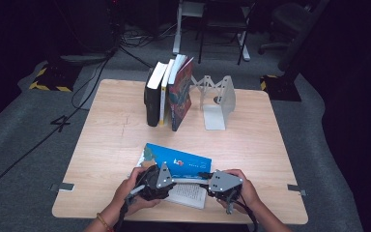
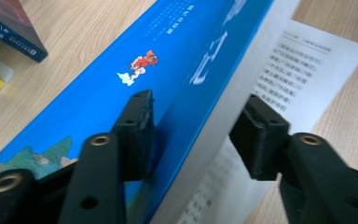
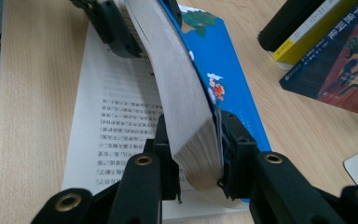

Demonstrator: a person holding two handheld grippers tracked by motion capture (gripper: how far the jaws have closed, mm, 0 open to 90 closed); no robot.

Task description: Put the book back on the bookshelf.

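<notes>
Two grippers work one blue book near the table's front edge. The right gripper pinches its thick page block; the left gripper straddles it, one jaw apparently clear. Pages could slip or tear, since that bent block sags.

High view looks down; both gripper views closely share the blue book.

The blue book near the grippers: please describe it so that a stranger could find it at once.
On the wooden table, look at the near edge, not at the upright row of books at the back. Between the left gripper and the right gripper lies the blue book, the only open one, its printed page flat on the table.
</notes>
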